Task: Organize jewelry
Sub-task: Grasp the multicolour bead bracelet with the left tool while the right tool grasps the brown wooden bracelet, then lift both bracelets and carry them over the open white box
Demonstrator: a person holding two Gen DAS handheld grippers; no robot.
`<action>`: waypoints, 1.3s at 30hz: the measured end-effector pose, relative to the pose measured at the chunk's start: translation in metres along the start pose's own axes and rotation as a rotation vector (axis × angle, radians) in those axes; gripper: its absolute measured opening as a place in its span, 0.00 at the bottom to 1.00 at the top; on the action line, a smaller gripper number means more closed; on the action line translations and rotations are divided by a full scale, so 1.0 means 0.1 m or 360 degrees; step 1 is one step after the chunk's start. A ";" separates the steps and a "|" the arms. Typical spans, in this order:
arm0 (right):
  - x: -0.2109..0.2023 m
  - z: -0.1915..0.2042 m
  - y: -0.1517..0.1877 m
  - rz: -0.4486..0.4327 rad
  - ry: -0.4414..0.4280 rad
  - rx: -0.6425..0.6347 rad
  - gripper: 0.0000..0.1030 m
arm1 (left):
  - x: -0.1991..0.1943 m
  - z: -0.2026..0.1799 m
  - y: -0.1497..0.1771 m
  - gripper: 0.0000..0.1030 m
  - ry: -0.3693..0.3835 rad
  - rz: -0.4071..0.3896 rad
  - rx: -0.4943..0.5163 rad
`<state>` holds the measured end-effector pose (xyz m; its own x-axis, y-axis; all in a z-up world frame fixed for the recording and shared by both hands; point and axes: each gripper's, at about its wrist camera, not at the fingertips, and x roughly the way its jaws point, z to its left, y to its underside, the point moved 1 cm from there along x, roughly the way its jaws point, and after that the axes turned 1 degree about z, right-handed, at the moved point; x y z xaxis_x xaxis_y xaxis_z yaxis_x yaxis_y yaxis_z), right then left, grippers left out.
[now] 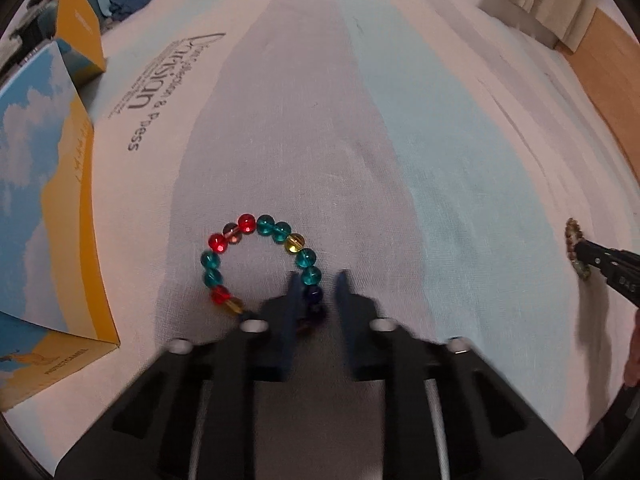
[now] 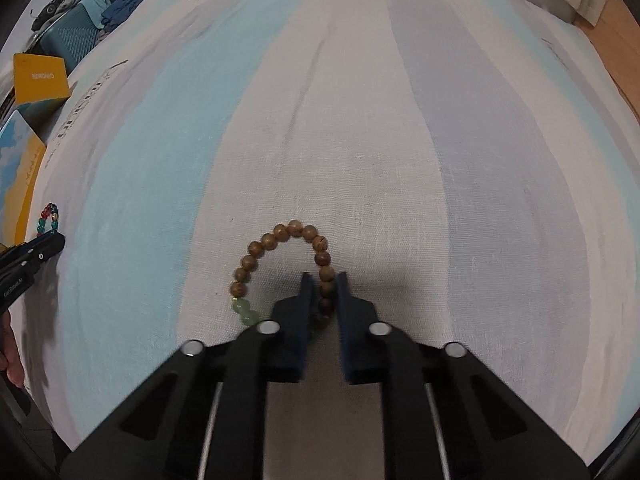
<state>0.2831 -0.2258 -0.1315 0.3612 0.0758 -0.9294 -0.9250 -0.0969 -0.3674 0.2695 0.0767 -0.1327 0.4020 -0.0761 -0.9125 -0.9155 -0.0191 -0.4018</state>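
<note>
My left fingers (image 1: 318, 280) are pinching shut on the dark beads of the glass bracelet (image 1: 260, 264), whose loop is lying ahead and to their left on the bed sheet (image 1: 360, 120). My right fingers (image 2: 323, 280) are clamping the wooden bracelet (image 2: 280, 264) the same way, its loop arcing ahead-left. I am judging both grips thin: round beads could be slipping from the pads, or the elastic stretching and snapping back, if I am lifting too quickly.
</note>
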 end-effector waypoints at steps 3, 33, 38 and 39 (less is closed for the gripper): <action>-0.05 -0.04 0.01 -0.0032 -0.0022 0.0027 0.07 | -0.06 -0.04 0.00 0.08 -0.0009 -0.0008 0.0043; -0.83 -0.03 -0.03 -0.0161 -0.0065 0.0057 0.07 | -0.95 -0.12 -0.18 0.08 0.0035 -0.0129 -0.0070; -1.01 0.02 -0.07 -0.0185 -0.0050 0.0042 0.07 | -1.16 -0.14 -0.19 0.08 0.0042 -0.0153 -0.0059; -1.04 0.03 -0.08 -0.0190 -0.0043 0.0035 0.07 | -1.20 -0.14 -0.20 0.08 0.0046 -0.0160 -0.0060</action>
<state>0.2525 -0.2294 -0.0317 0.4657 0.1125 -0.8778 -0.8782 -0.0636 -0.4741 0.2395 0.0725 -0.0137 0.4920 -0.1008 -0.8648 -0.8706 -0.0657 -0.4876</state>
